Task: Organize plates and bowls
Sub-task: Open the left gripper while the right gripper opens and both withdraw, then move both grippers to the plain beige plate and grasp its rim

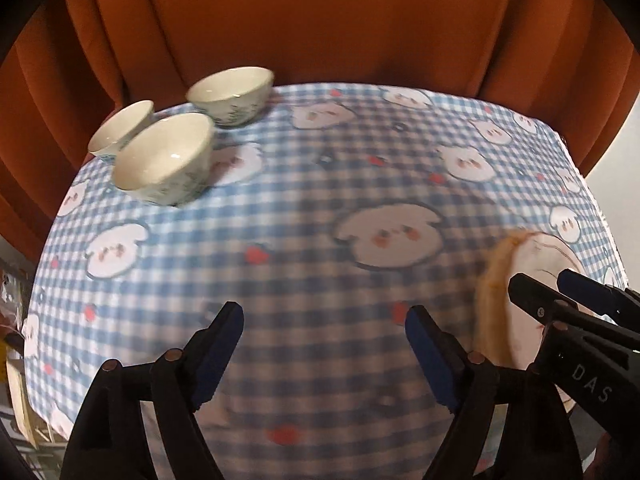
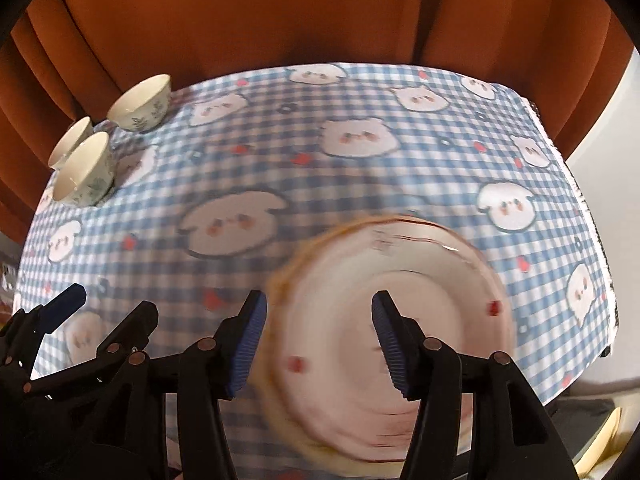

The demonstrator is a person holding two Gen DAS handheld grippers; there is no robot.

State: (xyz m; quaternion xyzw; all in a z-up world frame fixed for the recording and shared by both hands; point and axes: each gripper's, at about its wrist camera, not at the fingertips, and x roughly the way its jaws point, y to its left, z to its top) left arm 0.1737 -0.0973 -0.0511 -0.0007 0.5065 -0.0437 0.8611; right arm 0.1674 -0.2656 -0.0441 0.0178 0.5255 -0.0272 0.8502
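Both claws are spread with nothing pinched: the left claw [image 1: 324, 350] hangs over bare checked cloth, the right claw [image 2: 318, 336] right over the plate [image 2: 440, 280] on the counter [image 2: 400, 120]. Using the plate as landmark, the three bowls [image 2: 138, 102] sit well away at the far left corner. My guess is bowls come next, so I'd drop onto one bowl's rim, wall between the pads, squeeze gently and lift straight so its neighbours don't get bumped

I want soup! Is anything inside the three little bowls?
The two nearer bowls look empty and white inside. The third bowl sits partly behind one, so its bottom is hidden.
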